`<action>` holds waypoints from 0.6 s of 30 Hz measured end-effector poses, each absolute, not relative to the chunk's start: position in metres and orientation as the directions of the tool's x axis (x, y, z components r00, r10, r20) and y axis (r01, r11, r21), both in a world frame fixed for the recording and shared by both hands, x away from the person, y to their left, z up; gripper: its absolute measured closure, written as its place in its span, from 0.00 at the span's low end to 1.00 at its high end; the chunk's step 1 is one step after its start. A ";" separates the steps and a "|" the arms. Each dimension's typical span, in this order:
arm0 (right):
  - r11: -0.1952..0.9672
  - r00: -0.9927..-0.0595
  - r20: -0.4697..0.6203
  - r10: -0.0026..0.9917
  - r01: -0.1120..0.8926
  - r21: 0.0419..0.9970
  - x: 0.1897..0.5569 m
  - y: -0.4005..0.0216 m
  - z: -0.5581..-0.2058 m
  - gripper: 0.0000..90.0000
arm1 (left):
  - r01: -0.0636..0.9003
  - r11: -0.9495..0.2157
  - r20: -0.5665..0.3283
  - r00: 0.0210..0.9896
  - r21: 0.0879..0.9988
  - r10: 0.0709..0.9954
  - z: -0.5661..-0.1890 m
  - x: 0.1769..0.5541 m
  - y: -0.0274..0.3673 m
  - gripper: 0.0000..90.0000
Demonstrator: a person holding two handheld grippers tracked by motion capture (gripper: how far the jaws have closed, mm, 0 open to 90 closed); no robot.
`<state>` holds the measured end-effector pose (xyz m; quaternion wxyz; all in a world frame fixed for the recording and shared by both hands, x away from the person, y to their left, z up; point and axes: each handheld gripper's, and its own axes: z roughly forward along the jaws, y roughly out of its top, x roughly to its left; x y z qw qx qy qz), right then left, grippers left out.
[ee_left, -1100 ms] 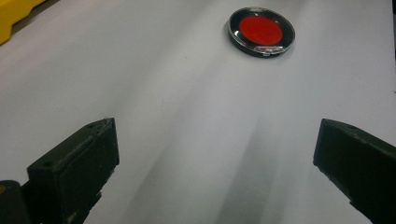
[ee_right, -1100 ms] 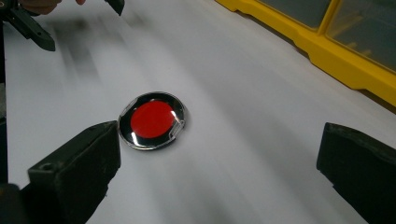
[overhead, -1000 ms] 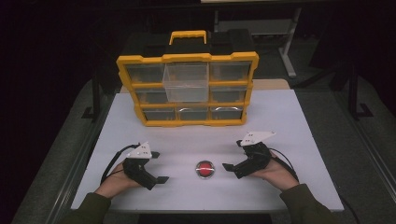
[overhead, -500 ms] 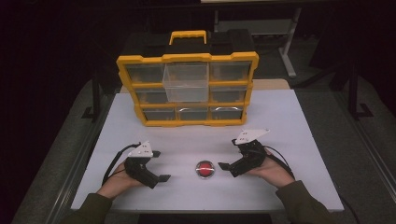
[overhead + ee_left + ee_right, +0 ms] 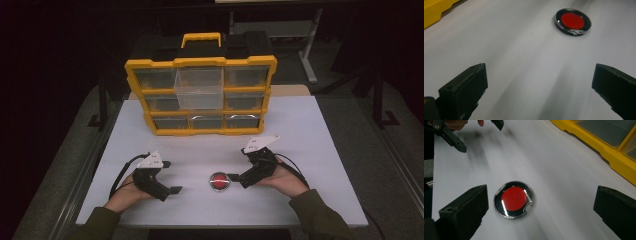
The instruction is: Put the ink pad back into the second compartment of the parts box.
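A small round black case with a red centre lies flat on the white table, near its front edge. My right gripper is open just to the case's right; in the right gripper view the case lies between the jaws, close to the left one. My left gripper is open and rests farther left, apart from the case, with nothing between its jaws; the case sits well ahead of them. A yellow organiser with clear drawers stands upright at the back, its top middle drawer pulled out.
The organiser's yellow edge runs along the right of the right gripper view. In that view the other hand's gripper lies at the top left. Bare table lies between the grippers and the organiser. Dark floor and a metal frame surround the table.
My right gripper has slid left toward the round case until its jaws reach it. The left gripper and the case have stayed put.
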<state>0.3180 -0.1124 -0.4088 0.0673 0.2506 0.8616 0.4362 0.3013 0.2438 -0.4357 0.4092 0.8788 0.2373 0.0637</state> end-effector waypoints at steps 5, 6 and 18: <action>0.497 -0.872 0.104 0.479 0.367 0.786 0.320 -0.105 -0.408 0.00 | 0.362 -0.549 -0.089 0.883 0.754 0.461 -0.435 0.300 0.244 0.00; 0.497 -0.872 0.104 0.479 0.367 0.786 0.320 -0.105 -0.408 0.00 | 0.362 -0.549 -0.088 0.883 0.753 0.461 -0.435 0.300 0.244 0.00; 0.506 -0.879 0.106 0.464 0.361 0.783 0.326 -0.093 -0.408 0.00 | 0.362 -0.546 -0.092 0.884 0.756 0.458 -0.434 0.300 0.244 0.00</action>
